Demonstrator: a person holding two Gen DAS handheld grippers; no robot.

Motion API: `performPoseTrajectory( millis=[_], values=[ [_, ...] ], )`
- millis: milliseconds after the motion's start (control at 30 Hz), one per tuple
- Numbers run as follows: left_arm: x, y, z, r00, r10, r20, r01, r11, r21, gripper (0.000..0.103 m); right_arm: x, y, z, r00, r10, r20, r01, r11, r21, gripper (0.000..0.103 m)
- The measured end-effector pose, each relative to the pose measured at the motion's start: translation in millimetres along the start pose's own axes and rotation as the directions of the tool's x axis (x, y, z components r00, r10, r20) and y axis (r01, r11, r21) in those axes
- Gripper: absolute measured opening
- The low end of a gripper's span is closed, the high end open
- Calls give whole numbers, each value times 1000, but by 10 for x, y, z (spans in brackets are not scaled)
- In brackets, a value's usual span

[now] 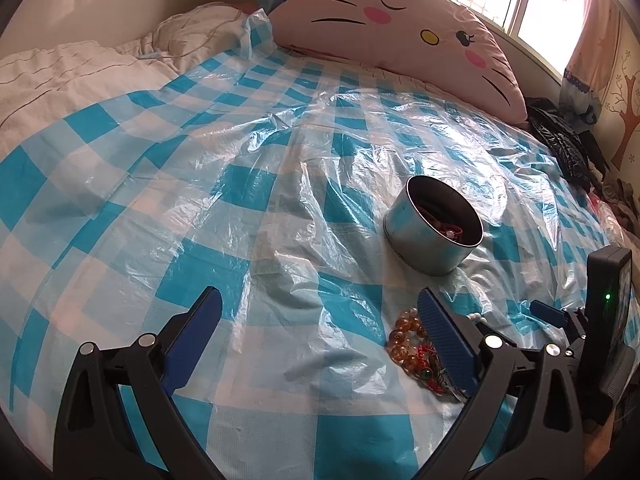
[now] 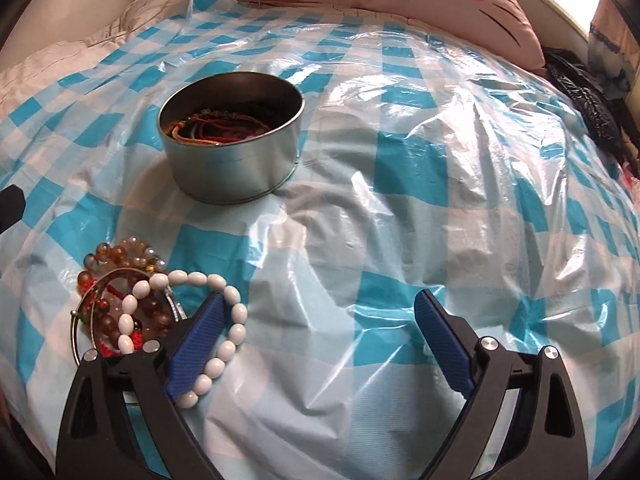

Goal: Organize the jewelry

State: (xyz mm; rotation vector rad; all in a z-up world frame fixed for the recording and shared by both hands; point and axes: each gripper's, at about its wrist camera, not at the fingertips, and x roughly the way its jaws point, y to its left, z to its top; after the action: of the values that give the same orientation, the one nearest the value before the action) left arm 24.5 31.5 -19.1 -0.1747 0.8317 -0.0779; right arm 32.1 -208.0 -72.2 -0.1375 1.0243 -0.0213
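White oval-bead bracelet (image 2: 224, 332) looped over right gripper (image 2: 320, 320) finger, both grippers' fingers apart, left gripper (image 1: 320, 320) empty

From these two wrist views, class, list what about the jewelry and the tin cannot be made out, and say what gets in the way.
- Left wrist view: most of the jewelry pile is hidden behind the left gripper's right finger.
- Left wrist view: the tin's contents are mostly hidden by its own wall.
- Right wrist view: the white bead bracelet loops around the right gripper's left finger, which hides part of it.
- Right wrist view: the silver bangle's lower part is behind the gripper body.
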Motion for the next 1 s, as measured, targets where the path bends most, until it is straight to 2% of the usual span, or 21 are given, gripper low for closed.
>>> performPoseTrajectory(
  millis=[100, 200, 333, 467, 567, 667, 833, 900, 933, 1000],
  values=[
    [-21, -46, -15, 1000, 3, 15, -4, 1000, 24, 94, -33, -166, -12, 999, -45, 12, 44, 997, 59, 90],
    [-40, -254, -54, 999, -38, 11, 37, 990, 137, 94, -54, -300, -21, 999, -49, 13, 48, 992, 118, 90],
    [-39, -620, -184, 995, -100, -21, 102, 943, 317, 94, -125, -404, -37, 999, -18, 41, 10, 984, 178, 90],
    [-16, -895, -309, 993, -109, -45, 118, 891, 438, 92, -184, -585, -59, 996, 36, 83, -57, 962, 266, 90],
    [-15, -1036, -380, 985, -155, -74, 172, 859, 483, 92, -171, -650, -67, 993, 70, 91, -94, 948, 305, 90],
    [10, -1151, -474, 989, -124, -80, 148, 829, 539, 92, -160, -669, -69, 991, 92, 93, -117, 941, 317, 90],
    [125, -1178, -502, 985, -116, -129, 168, 825, 539, 92, -163, -677, -78, 988, 113, 103, -140, 935, 324, 90],
    [175, -1168, -511, 982, -114, -152, 178, 828, 532, 84, -155, -688, -87, 988, 118, 102, -145, 934, 327, 90],
    [215, -1156, -512, 977, -116, -178, 194, 831, 521, 67, -150, -692, -91, 988, 120, 100, -147, 933, 329, 90],
    [256, -1126, -505, 974, -116, -195, 201, 841, 502, 62, -148, -700, -94, 987, 124, 101, -151, 931, 332, 90]
  ],
)
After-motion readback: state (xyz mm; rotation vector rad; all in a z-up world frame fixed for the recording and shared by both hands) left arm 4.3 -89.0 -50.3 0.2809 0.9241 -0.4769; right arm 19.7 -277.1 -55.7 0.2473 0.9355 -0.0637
